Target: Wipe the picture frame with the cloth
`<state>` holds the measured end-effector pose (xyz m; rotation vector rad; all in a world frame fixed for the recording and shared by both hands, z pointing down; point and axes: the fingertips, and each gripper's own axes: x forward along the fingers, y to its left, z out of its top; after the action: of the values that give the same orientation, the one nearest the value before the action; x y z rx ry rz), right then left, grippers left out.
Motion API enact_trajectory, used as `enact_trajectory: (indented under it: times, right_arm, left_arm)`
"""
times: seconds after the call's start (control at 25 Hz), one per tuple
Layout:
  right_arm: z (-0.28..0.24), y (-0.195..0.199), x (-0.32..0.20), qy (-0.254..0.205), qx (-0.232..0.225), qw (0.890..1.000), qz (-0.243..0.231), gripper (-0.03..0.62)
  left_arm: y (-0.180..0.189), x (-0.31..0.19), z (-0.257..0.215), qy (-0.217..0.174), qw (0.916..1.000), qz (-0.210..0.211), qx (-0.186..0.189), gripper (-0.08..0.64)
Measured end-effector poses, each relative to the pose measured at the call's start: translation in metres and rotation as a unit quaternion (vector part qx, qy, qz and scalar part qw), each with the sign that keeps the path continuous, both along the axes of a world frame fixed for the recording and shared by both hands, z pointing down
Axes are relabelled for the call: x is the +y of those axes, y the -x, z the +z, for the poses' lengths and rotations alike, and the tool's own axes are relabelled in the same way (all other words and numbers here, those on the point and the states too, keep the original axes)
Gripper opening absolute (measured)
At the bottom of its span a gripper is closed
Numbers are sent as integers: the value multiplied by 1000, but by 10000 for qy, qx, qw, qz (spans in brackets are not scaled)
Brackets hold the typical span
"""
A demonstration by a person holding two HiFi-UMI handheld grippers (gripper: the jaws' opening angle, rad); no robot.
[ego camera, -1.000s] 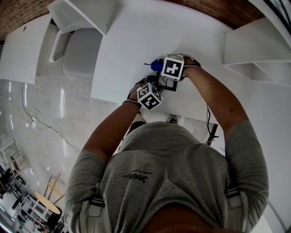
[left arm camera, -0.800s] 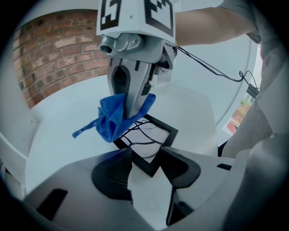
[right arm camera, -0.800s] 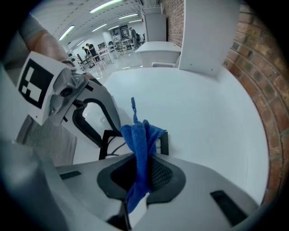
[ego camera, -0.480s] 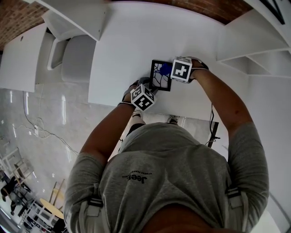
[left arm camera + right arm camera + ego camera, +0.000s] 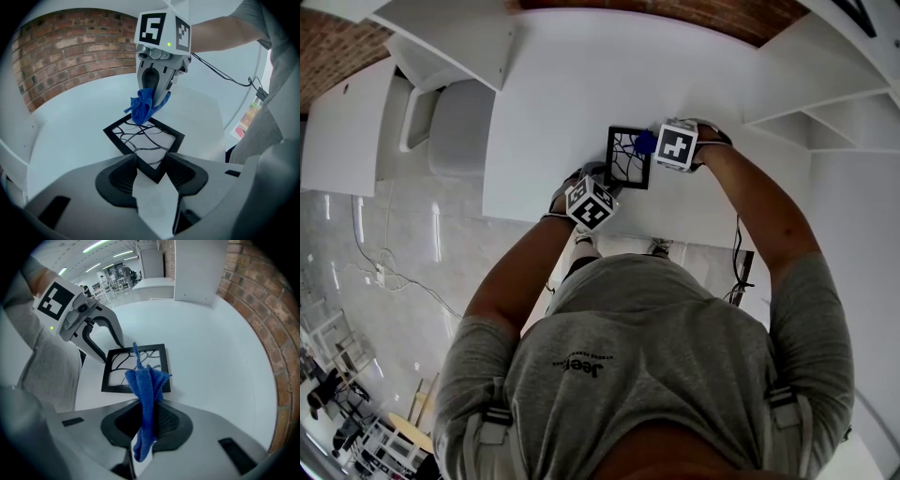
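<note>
The picture frame [image 5: 146,139], black-edged with a pattern of dark branching lines on a white sheet, lies on the white tabletop [image 5: 212,347] close to the edge nearest the person; whether it rests fully flat cannot be told. The left tool [image 5: 151,162] is narrowed onto the frame's near corner, one jaw on either side, with the black corner poking through between them. The right tool [image 5: 147,421] is clamped on the blue cloth [image 5: 146,389], which stands bunched and folded lengthwise between its jaws, with a short tail hanging out behind them and a thin strand sticking out past the front. From the left gripper view, this tool comes down steeply from above on the opposite side of the frame, and the bunched end of the cloth meets the frame at its far corner, covering a bit of the black edge and the lined sheet there. From the head view, the two tools face each other across the frame, the left one at its lower left and the right one at its upper right. A brick wall [image 5: 70,55] runs behind the tabletop.
</note>
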<state>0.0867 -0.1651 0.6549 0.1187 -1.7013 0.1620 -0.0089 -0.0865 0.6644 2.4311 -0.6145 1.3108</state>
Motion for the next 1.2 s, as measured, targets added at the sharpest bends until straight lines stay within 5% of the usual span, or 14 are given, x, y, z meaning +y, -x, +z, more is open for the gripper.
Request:
enact_trajectory:
  times: [0.52, 0.8, 1.2]
  right_arm:
    - [-1, 1, 3, 81, -3, 10000, 14, 51]
    - [-28, 74, 21, 310, -815, 9960, -216, 51]
    - [-7, 121, 34, 329, -634, 9959, -553, 51]
  left_arm:
    - [6, 12, 0, -5, 10000, -27, -37, 183]
    - [6, 11, 1, 59, 9999, -38, -150, 184]
    - [5, 12, 0, 82, 9999, -80, -123, 184]
